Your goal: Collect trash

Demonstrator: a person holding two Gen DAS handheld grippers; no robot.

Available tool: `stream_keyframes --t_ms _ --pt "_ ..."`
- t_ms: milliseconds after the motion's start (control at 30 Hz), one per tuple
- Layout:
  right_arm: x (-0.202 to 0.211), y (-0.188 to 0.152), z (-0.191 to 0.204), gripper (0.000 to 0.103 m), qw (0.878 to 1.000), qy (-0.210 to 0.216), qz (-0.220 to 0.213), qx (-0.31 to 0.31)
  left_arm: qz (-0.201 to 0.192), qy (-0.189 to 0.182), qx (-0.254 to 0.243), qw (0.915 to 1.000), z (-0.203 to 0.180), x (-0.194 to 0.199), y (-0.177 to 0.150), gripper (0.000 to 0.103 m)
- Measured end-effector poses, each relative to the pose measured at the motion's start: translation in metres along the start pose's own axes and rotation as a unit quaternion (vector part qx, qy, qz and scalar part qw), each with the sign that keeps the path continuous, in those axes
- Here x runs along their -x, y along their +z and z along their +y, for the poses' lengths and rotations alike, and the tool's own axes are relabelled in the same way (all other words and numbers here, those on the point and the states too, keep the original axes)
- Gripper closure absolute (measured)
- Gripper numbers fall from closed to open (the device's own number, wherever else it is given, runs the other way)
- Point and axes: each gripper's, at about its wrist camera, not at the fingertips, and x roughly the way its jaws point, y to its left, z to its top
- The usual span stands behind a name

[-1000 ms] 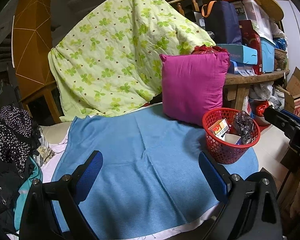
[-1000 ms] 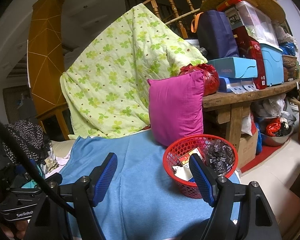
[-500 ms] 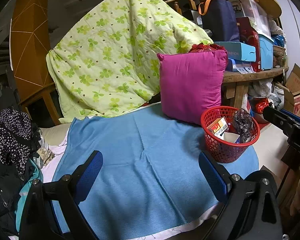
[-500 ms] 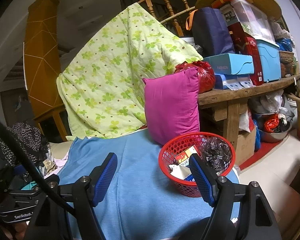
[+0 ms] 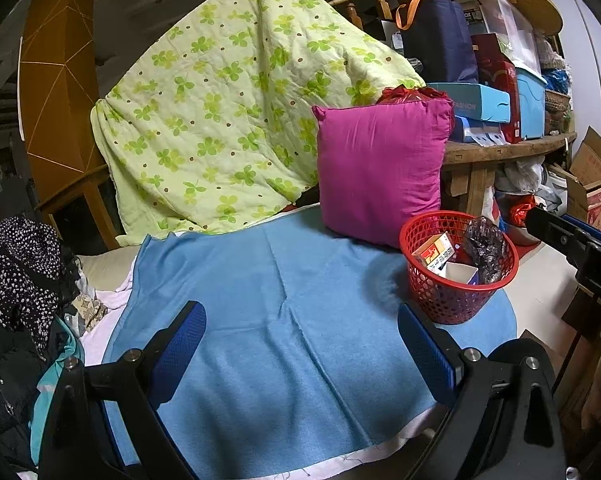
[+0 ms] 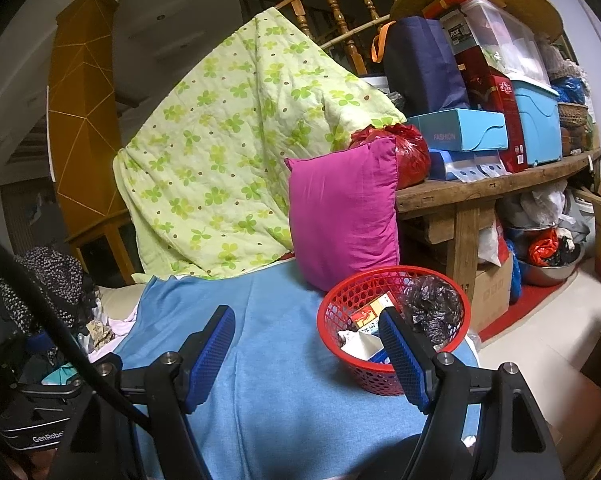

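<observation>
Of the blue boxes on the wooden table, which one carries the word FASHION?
The flat light-blue box lying on its side beside the red bag. The other, the blue storage bin, is taller, stands farther right and has no such word.

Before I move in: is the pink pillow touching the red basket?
Cannot tell. In both wrist views the red basket rim overlaps the pink pillow; neither shows contact or gap.

A cluttered room in a lived-in home, as I see it through both wrist cameras.
I make out a clover-print quilt [image 5: 236, 108] draped over a wooden stair railing [image 6: 340, 8], a magenta cushion [image 5: 380, 168], piled clothes [image 5: 16, 272], and a rough wooden table [image 6: 496, 184] stacked with storage boxes [image 6: 536, 120].
</observation>
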Motion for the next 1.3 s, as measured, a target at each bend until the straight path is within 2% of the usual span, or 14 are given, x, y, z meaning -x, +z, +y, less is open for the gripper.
stream_keyframes --t_ms 600,1300 --pt "0.000 0.000 0.001 0.026 1.000 0.000 0.000 0.000 -0.001 -0.006 0.004 1.0000 0.006 0.001 -0.003 0.006" --pt "0.003 0.003 0.020 0.026 1.000 -0.004 -0.007 0.021 -0.006 -0.008 0.016 0.9998 0.012 0.003 -0.003 0.006"
